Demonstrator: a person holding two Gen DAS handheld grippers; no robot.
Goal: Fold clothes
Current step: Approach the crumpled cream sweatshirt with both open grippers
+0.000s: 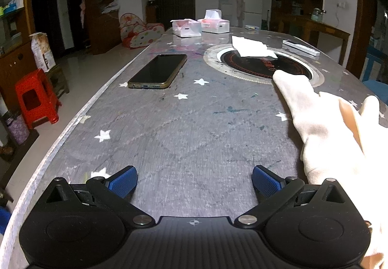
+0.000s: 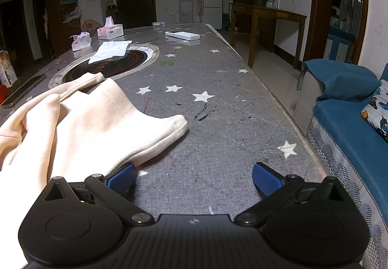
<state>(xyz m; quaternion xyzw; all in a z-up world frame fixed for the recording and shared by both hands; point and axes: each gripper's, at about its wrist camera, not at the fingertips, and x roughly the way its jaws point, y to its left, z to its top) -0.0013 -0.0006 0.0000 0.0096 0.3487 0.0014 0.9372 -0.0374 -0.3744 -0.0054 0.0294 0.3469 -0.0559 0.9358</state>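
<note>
A cream garment (image 2: pixel 80 121) lies crumpled on the grey star-patterned table (image 2: pixel 218 123), with one sleeve end pointing right and another reaching toward the round stove inset. In the left wrist view the same garment (image 1: pixel 322 128) lies at the right. My left gripper (image 1: pixel 194 181) is open and empty over bare table, to the left of the garment. My right gripper (image 2: pixel 194 178) is open and empty; its left finger (image 2: pixel 122 178) sits at the garment's near edge.
A phone (image 1: pixel 158 71) lies on the table's left side. A round black stove inset (image 1: pixel 264 63) holds a white folded cloth (image 1: pixel 252 49). Two tissue boxes (image 1: pixel 201 25) and a white remote (image 2: pixel 182 35) stand farther back. A blue sofa (image 2: pixel 351 123) is at the right, a red stool (image 1: pixel 36 99) at the left.
</note>
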